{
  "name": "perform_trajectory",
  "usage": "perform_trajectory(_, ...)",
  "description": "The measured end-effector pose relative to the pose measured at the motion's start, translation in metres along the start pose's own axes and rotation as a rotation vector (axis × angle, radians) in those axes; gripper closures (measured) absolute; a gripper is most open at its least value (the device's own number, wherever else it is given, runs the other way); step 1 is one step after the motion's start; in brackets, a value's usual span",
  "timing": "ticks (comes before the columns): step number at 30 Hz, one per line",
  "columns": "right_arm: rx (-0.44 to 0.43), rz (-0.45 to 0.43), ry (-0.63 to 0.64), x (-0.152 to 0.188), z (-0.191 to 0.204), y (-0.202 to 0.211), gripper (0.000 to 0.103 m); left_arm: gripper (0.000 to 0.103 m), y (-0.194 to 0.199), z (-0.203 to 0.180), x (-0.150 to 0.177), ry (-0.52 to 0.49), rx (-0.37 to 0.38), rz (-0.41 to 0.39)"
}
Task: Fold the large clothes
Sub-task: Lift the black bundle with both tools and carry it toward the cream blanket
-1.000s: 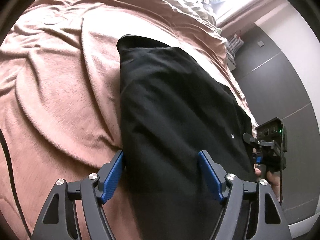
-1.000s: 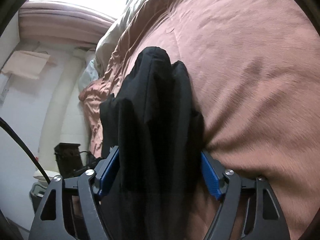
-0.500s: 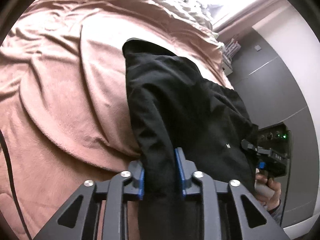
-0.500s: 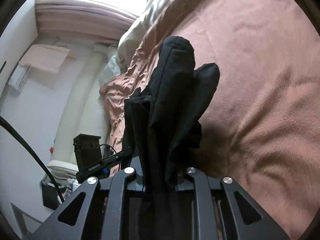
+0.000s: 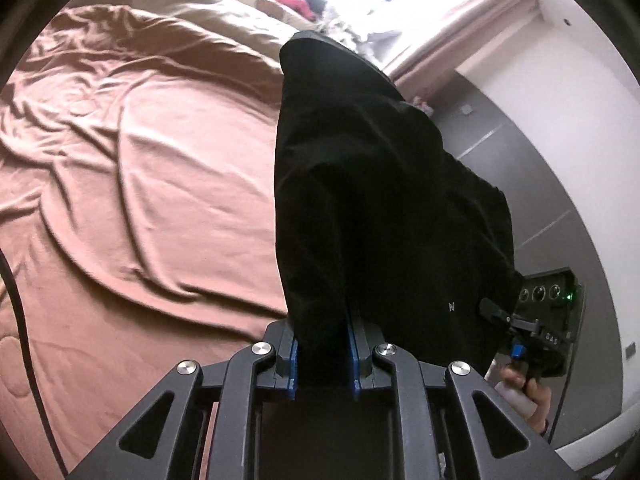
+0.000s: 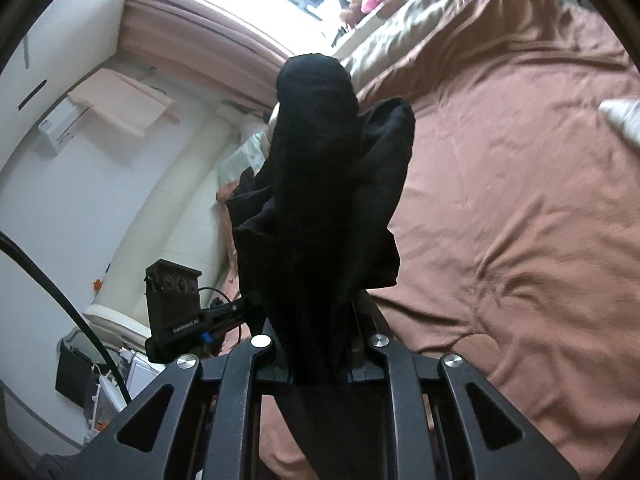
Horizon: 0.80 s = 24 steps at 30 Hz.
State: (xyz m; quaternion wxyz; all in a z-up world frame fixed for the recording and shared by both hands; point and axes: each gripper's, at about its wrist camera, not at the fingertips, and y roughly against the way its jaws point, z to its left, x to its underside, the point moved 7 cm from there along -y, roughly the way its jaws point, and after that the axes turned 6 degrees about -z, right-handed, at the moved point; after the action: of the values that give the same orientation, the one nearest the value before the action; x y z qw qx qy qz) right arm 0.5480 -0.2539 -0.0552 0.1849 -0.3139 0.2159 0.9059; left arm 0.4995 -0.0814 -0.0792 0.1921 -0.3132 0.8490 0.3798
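Left gripper [image 5: 322, 354] and right gripper [image 6: 320, 354] each clamped on black garment [image 5: 376, 200], raised above brown bedcover [image 5: 140, 200].

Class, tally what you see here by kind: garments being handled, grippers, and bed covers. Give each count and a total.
Black garment: 1
Grippers: 2, the left gripper and the right gripper, each clamped on the garment
Brown bed cover: 1
Total: 4
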Motion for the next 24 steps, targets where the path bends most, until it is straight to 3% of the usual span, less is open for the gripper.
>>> perform_trajectory(9, 0.085, -0.089, 0.068, -0.003, 0.016, 0.089, 0.09, 0.084, -0.008, -0.096, 0.014, -0.047, 0.111, 0.009)
perform_trajectory(24, 0.269, -0.222, 0.106, -0.014, 0.014, 0.243, 0.09, 0.084, -0.06, -0.253, 0.059, -0.077, 0.275, 0.077)
